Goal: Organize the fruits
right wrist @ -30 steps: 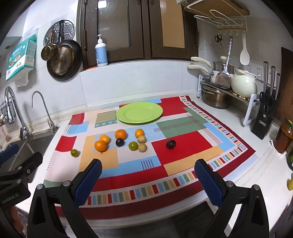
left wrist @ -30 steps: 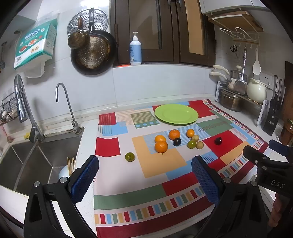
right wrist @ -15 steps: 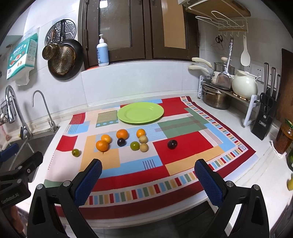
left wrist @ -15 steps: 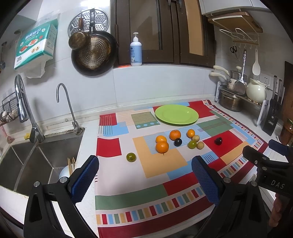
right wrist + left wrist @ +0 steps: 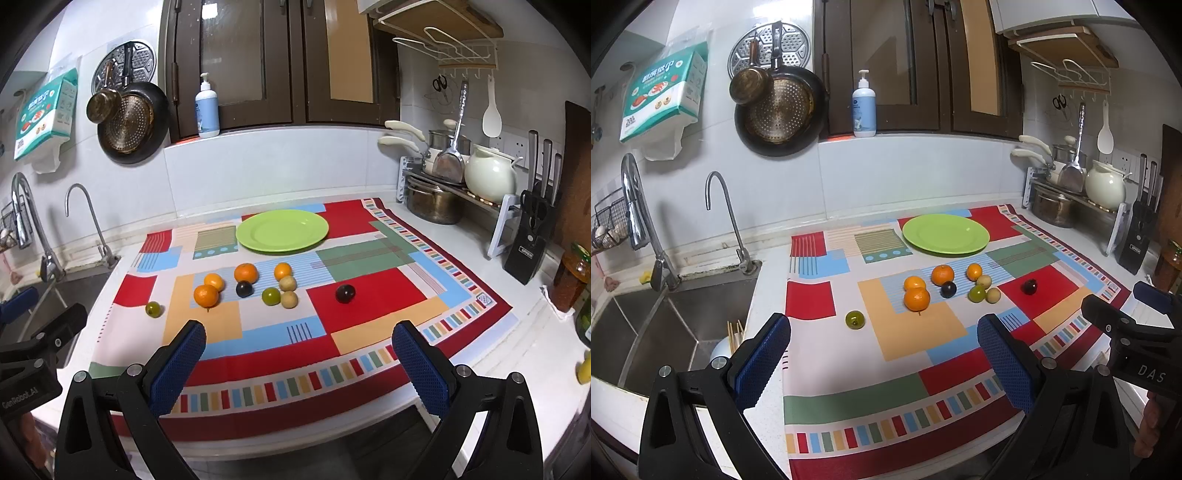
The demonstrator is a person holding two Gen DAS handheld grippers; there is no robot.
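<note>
1. "DAS" stands in pale letters on the black body of the right gripper [image 5: 1145,373], seen at the right edge of the left wrist view.
2. "GenRobot.AI" runs along the black body of the left gripper [image 5: 26,397], at the left edge of the right wrist view.
3. "200" is printed low on the teal box [image 5: 663,92] on the wall; its larger characters are too small to read.
4. The knife block [image 5: 526,251] bears a small white label, illegible.

A patchwork cloth [image 5: 369,295] of red, blue, tan, green and white blocks, edged by a strip of small multicoloured rectangles, fills mid-frame. Upper centre sits a plain lime-green plate [image 5: 282,230]. Below it lie four orange fruits [image 5: 245,273], two dark purple ones [image 5: 345,293], two green, two pale tan. Lower frame, blue textured pads [image 5: 177,363] line black gripper fingers.
</note>
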